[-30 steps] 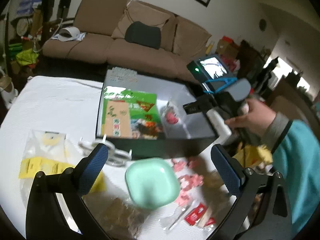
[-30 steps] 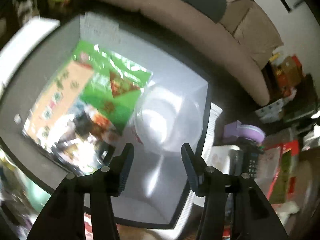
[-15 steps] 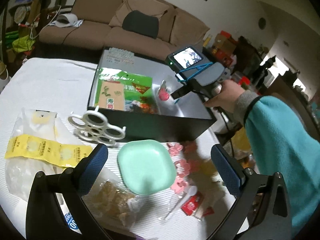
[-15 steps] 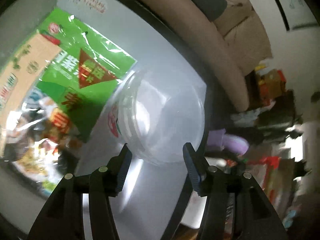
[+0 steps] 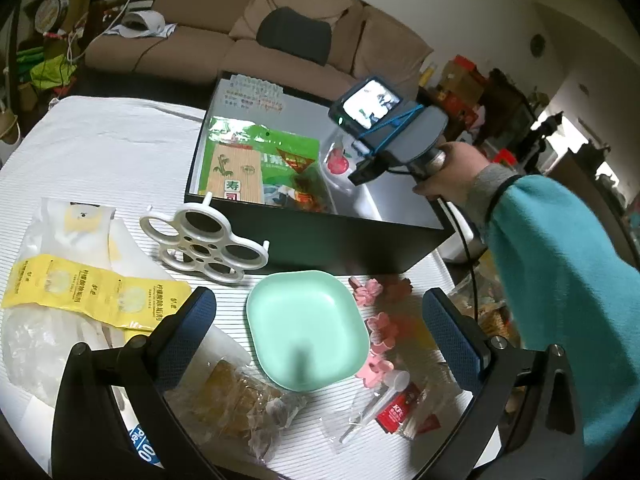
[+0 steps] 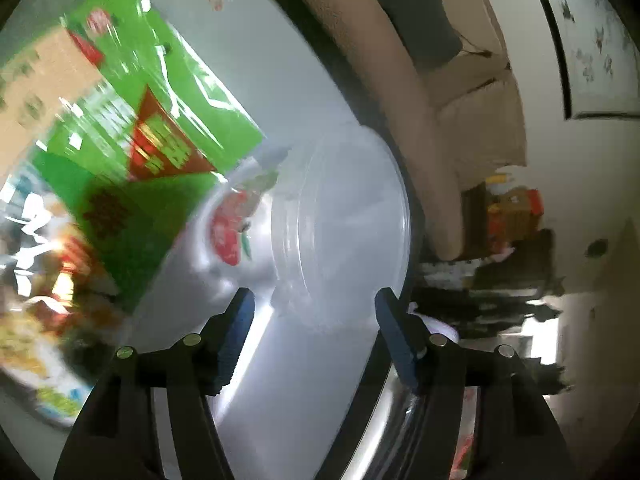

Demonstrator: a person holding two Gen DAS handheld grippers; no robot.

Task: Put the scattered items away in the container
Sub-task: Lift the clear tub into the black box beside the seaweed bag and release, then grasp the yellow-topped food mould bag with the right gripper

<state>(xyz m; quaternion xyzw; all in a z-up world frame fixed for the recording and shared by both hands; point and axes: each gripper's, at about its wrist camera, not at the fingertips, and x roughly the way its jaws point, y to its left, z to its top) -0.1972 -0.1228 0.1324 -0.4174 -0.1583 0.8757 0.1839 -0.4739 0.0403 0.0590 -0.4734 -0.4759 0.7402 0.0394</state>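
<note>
The container is a black box (image 5: 320,240) with a grey inside, holding a green snack bag (image 5: 264,156) and a clear plastic cup (image 5: 338,160) with a red logo. In the right wrist view the cup (image 6: 340,220) lies on its side on the box floor beside the bag (image 6: 160,128). My right gripper (image 6: 316,320) hangs just in front of it; its jaws are opening and the pads do not touch it. My left gripper (image 5: 318,312) stands open low over a mint-green square plate (image 5: 304,328) on the table.
On the white striped cloth lie a white rack with round holes (image 5: 204,240), yellow packets (image 5: 92,292), pink flower pieces (image 5: 376,320), red sachets (image 5: 400,404) and a bag of brown snacks (image 5: 240,400). A teal sleeve (image 5: 560,280) reaches in from the right. A sofa stands behind.
The right gripper has sunk into the box and rolled; its jaws have spread and the cup now lies free in front of them. The left gripper has dropped slightly toward the plate.
</note>
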